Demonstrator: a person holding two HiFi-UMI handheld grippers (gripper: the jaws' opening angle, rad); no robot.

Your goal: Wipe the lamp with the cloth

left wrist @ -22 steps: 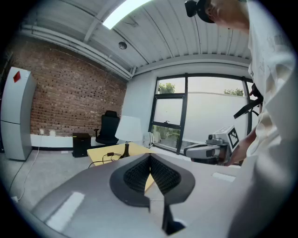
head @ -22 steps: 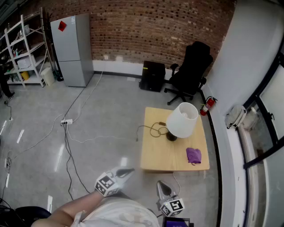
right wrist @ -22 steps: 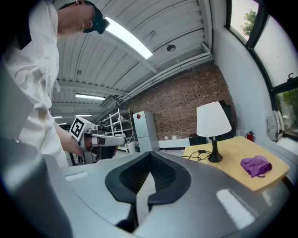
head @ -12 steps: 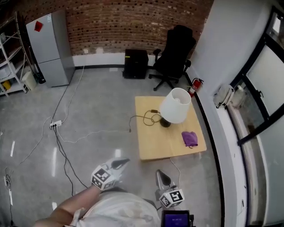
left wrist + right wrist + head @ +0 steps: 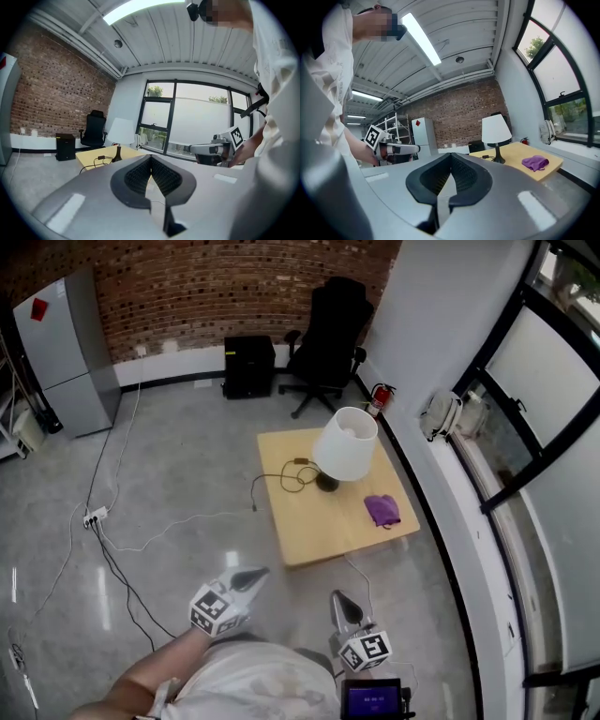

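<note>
Could tip the tall white lamp with the black foot (image 5: pixel 344 448) by pushing too hard on the big shade. Could catch the thin black cord (image 5: pixel 281 479) lying on the square yellow wooden table (image 5: pixel 309 545) and drag the lamp along. Could miss the small purple cloth (image 5: pixel 382 510) with jaws closed like this.

Left gripper (image 5: pixel 255 572) and right gripper (image 5: pixel 337 597): both pinched tight, nothing inside. Cloth: well apart from both, far ahead on the table's right side, just right of the lamp, not touching.
</note>
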